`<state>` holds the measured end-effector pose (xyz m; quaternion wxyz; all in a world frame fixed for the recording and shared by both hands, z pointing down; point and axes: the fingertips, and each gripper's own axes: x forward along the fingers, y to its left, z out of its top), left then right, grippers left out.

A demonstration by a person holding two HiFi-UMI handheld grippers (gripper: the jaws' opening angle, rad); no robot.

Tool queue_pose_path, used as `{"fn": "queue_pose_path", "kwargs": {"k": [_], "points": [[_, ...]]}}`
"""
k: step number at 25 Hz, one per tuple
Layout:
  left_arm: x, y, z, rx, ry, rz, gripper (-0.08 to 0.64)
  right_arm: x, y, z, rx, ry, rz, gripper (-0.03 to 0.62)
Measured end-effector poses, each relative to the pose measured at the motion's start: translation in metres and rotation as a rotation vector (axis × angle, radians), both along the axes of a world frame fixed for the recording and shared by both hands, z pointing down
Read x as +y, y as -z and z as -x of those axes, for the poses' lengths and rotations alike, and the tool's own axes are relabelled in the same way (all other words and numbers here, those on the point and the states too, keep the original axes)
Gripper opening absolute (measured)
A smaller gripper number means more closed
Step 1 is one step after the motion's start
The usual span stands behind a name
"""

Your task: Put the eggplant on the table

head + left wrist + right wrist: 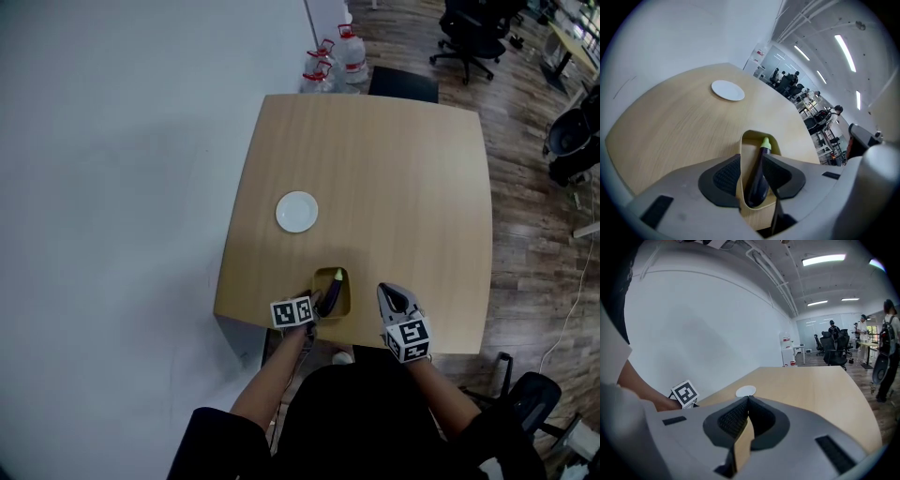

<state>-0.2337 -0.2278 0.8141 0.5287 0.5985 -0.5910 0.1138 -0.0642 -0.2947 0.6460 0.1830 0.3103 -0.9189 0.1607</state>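
The slim, glossy eggplant [758, 178] is lying in a smooth tan tray [751, 139]. You're angling the left gripper [751, 159] down, fingers open astride it; the right gripper [748, 400] fingers are closed.

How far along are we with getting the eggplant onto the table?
Done: nothing sure; the eggplant lies in a tan tray at the near edge of the table. In hand: nothing; the left gripper straddles it, fingers open, and the right gripper is shut, empty. Left: likely grasp it and set it on bare wood.

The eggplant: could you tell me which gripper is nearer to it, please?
Left. The left gripper straddles the eggplant with open fingers; the right gripper sits apart, to its right.
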Motion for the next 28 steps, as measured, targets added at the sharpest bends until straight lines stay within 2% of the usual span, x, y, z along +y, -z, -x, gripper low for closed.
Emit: {"fn": "queue_pose_path", "kwargs": {"k": [8, 13, 17, 19, 23, 28], "points": [[0.032, 0.063, -0.011, 0.079, 0.058, -0.144, 0.135, 0.052, 0.006, -0.004, -0.018, -0.056, 0.010, 0.060], [0.061, 0.116, -0.018, 0.110, 0.098, -0.252, 0.135, 0.094, 0.027, 0.003, -0.022, -0.030, -0.034, 0.060], [0.084, 0.158, -0.019, 0.115, 0.095, -0.361, 0.135, 0.121, 0.043, 0.013, -0.048, -0.036, -0.033, 0.060], [0.098, 0.178, -0.020, 0.103, 0.086, -0.417, 0.135, 0.132, 0.049, 0.015, -0.038, -0.037, -0.040, 0.060], [0.124, 0.219, -0.025, 0.009, 0.048, -0.542, 0.135, 0.145, 0.070, 0.012, -0.036, -0.051, -0.081, 0.060], [0.161, 0.270, -0.032, -0.054, 0.031, -0.718, 0.129, 0.167, 0.090, 0.014, -0.060, -0.056, -0.101, 0.060]]}}
